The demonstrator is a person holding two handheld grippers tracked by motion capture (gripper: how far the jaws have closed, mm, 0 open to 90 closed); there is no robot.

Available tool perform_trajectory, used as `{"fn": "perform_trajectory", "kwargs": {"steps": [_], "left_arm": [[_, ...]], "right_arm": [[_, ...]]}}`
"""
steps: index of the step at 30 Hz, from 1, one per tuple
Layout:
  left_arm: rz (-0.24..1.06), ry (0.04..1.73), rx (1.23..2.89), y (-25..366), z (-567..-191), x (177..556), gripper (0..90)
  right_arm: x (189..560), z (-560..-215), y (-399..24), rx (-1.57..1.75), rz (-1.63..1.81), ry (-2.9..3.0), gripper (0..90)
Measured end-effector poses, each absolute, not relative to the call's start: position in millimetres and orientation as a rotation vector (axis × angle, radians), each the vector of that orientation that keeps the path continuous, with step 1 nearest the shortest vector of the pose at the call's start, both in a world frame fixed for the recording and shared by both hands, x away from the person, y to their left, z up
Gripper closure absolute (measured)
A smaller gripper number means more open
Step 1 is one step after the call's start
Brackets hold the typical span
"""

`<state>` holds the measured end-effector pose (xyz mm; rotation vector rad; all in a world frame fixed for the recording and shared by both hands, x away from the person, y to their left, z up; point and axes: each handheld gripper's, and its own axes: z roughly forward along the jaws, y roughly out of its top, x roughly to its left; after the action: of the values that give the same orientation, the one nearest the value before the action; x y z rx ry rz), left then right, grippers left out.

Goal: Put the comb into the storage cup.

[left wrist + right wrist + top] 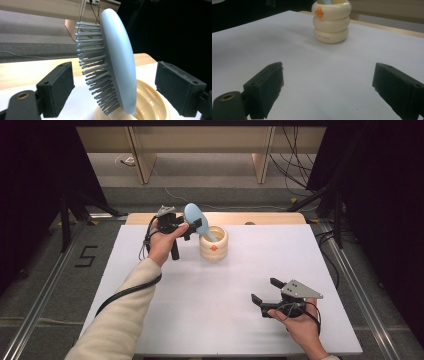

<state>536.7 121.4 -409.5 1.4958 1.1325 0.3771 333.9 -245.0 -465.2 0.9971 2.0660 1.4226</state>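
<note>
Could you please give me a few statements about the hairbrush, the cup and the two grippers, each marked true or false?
1. The blue hairbrush stands with its handle in the cream cup. True.
2. The left gripper is clamped on the brush. False: its jaws stand open on either side of it.
3. The right gripper holds the cup. False: it is open, well apart from the cup.
4. The cup bears an orange mark. True.

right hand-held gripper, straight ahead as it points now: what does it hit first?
Likely the cream ringed cup, which holds the blue hairbrush. The right hand-held gripper faces it over bare white table; depth unclear.
</note>
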Motion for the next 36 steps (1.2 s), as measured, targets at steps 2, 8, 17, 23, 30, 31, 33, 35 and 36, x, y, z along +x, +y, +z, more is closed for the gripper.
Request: {"fn": "perform_trajectory", "kwargs": {"steps": [2, 8, 17, 23, 30, 31, 33, 35, 36], "left_arm": [[0.381, 1.129, 1.505, 122, -409, 536, 9.3], [0.391, 1.114, 1.537, 122, -409, 534, 2.6], [0.417, 1.112, 1.571, 128, -408, 527, 0.0], [0.446, 1.108, 1.591, 131, -409, 518, 0.0], [0.452, 1.094, 1.604, 137, -412, 504, 0.0], [0.454, 1.095, 1.605, 138, -414, 502, 0.0], [0.455, 1.099, 1.605, 140, -418, 497, 0.0], [0.449, 1.106, 1.602, 144, -422, 493, 0.0], [0.448, 1.106, 1.602, 145, -423, 491, 0.0]], "right_arm": [[334, -465, -245, 0.995, 1.422, 2.067, 10.9], [334, -465, -245, 0.995, 1.420, 2.067, 10.6], [334, -465, -245, 0.999, 1.416, 2.066, 10.0], [334, -465, -246, 0.999, 1.414, 2.062, 9.7], [335, -464, -246, 0.998, 1.412, 2.057, 9.5], [334, -464, -247, 0.998, 1.411, 2.057, 9.5], [334, -464, -247, 1.001, 1.410, 2.056, 9.5], [335, -464, -247, 1.003, 1.408, 2.054, 9.5], [335, -464, -247, 1.003, 1.408, 2.055, 9.5]]}}
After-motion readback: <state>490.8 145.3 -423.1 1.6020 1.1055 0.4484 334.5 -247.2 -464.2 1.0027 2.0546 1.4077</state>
